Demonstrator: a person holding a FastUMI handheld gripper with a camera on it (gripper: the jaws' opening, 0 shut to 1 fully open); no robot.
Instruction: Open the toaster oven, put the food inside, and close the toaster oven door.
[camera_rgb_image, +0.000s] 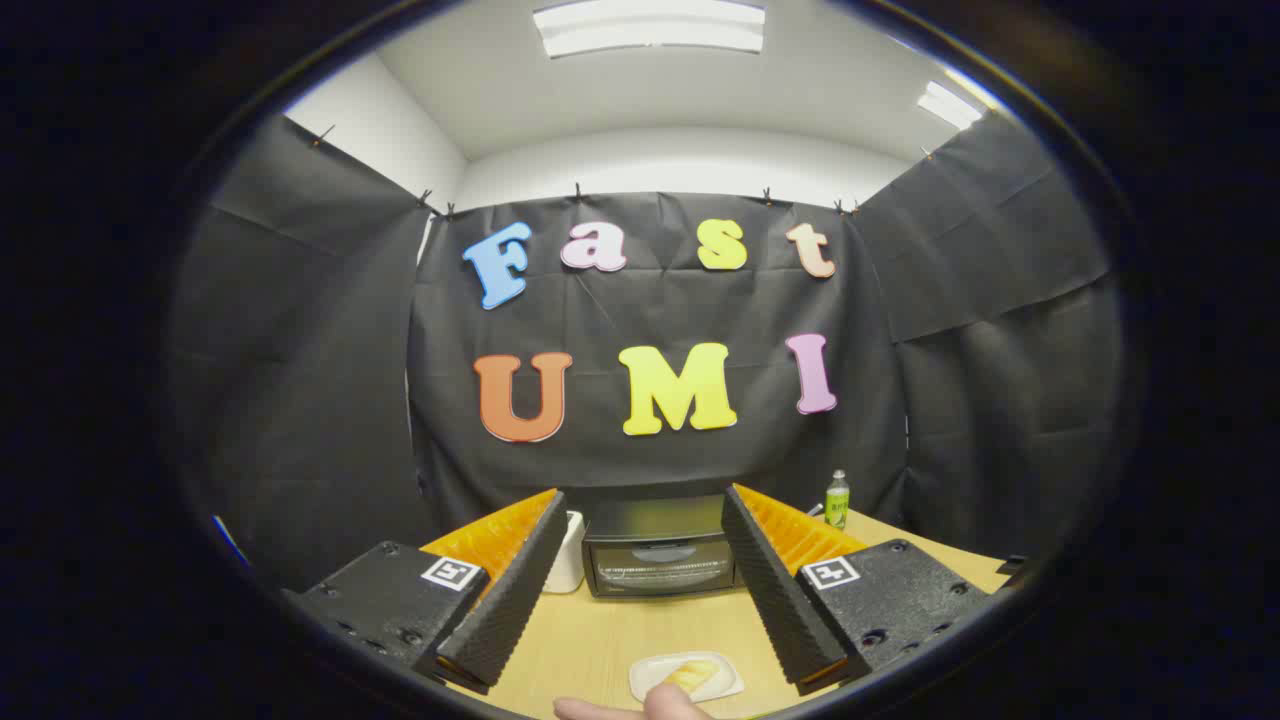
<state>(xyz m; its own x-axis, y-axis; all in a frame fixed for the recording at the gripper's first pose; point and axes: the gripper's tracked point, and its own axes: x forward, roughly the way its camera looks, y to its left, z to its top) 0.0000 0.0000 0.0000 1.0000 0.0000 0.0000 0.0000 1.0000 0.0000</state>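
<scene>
- One view, along the tool: its fingers stand wide apart, released, grasping nothing.
- Toaster oven: at the far end of the desk, beyond the fingers, door shut.
- Food: on a small white plate, near, between the fingers; a person's hand touches it.
- Step in hand, as judged: opening not yet begun; the next move calls for reaching the door's handle.
- Green bottle: right of the oven.
</scene>
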